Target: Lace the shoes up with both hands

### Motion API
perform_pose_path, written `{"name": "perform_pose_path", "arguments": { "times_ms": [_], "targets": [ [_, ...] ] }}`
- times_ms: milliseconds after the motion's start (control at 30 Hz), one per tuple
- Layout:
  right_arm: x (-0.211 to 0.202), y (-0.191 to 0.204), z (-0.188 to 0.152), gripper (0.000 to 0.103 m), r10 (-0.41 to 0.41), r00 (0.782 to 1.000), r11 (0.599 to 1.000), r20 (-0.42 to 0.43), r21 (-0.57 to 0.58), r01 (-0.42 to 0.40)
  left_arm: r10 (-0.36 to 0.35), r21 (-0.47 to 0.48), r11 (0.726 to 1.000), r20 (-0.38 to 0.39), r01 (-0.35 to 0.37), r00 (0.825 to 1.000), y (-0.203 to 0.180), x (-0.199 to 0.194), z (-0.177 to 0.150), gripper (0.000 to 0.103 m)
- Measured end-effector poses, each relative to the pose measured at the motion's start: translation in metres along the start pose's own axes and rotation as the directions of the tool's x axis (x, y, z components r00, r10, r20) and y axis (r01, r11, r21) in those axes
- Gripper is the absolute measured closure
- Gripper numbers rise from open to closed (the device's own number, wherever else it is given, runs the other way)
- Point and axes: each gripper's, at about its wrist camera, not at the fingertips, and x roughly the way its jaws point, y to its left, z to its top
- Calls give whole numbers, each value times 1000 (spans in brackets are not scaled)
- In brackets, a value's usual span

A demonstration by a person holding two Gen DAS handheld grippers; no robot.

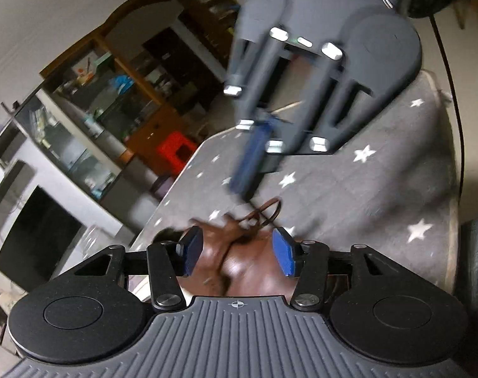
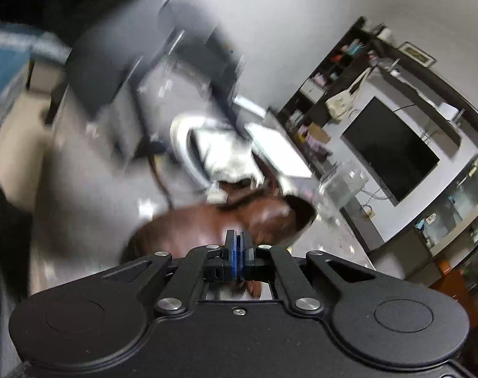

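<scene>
**Hovering over a brown shoe, one gripper spread and one pinched**

Hanging low in the left wrist view, the left gripper (image 1: 237, 252) held its blue pads (image 1: 283, 252) wide apart, nothing between them. The brown shoe (image 1: 239, 267) lay directly beneath that gap, blurred, on a grey star-patterned cloth (image 1: 380, 182). Thin brown laces (image 1: 267, 212) looped loose just beyond the shoe's upper. Farther off and above, the right gripper (image 1: 248, 163) pointed down toward the laces, its blue pads pressed together; whether a lace was caught there could not be told. To the right of the shoe the cloth ran bare up to the table's curved right edge; its left edge cut close past the shoe, with a red stool (image 1: 176, 154) on the floor beyond.

In the right wrist view, the right gripper (image 2: 238, 253) showed its fingers closed pad to pad, no lace visible between them. The shoe (image 2: 213, 223) sat just ahead, its opening toward the right, heavily smeared. The left gripper (image 2: 138, 72) loomed blurred at far left. A dark television (image 2: 393, 154) stood well apart on the right.
</scene>
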Motion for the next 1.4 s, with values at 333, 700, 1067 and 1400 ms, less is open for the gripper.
{"name": "perform_pose_path", "arguments": {
  "times_ms": [333, 700, 1067, 1400],
  "targets": [
    [-21, -19, 23, 101, 48, 996, 994, 73, 91, -55, -50, -230, 971, 53, 61, 997, 25, 18, -2, 99],
    [-24, -38, 28, 100, 60, 988, 985, 144, 153, -82, -23, -333, 942, 13, 26, 1000, 51, 5, -20, 101],
    [1, -40, 15, 95, 78, 993, 987, 88, 137, -89, -11, -452, 892, 21, 19, 1000, 78, -15, -26, 101],
    [38, -35, 26, 87, 116, 983, 975, 144, 172, -140, -33, -533, 844, 58, 59, 998, 93, -24, -25, 101]
  ]
}}
